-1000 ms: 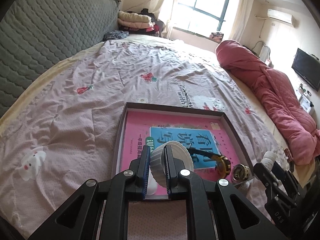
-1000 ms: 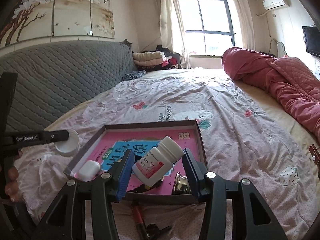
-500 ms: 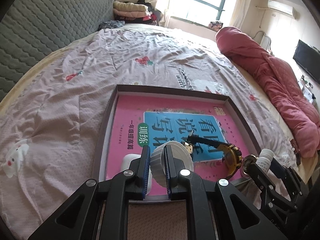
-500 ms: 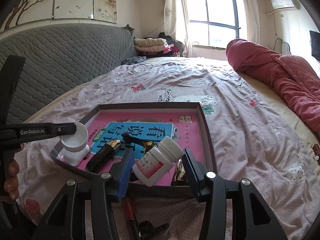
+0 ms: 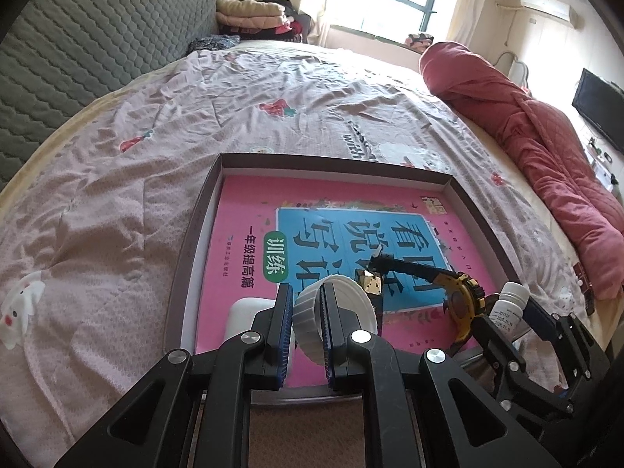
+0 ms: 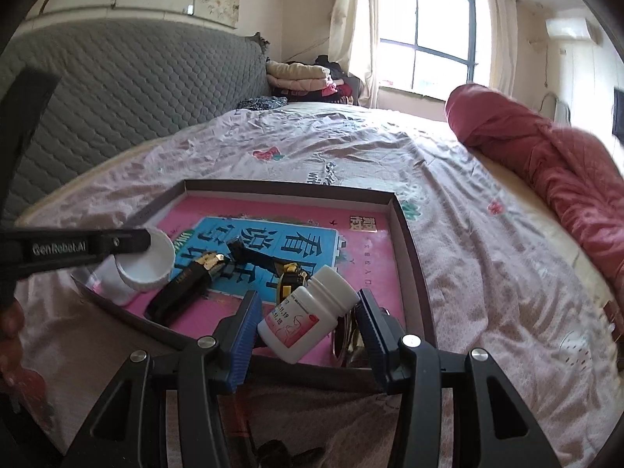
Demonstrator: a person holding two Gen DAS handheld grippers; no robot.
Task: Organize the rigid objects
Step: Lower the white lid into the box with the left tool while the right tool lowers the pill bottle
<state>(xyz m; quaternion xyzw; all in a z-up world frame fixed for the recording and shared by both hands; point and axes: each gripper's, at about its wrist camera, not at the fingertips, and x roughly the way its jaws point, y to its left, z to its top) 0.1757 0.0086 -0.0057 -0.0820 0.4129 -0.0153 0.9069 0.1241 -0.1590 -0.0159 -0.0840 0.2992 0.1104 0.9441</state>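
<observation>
A shallow brown tray lies on the bed with a pink book in its bottom. My left gripper is shut on the wall of a small white ribbed cup, low over the tray's near left corner. The right wrist view shows that cup too. My right gripper is shut on a white pill bottle with a pink label. The bottle is tilted, cap up and to the right, just above the tray's near right part.
On the book lie a yellow-and-black watch, a black and gold object, a white case and a shiny metal piece. A rolled red quilt runs along the bed's right side. A grey headboard stands at left.
Both grippers have come down closer to the tray, which now looks larger in both views. The cup and the bottle stay gripped as before.
</observation>
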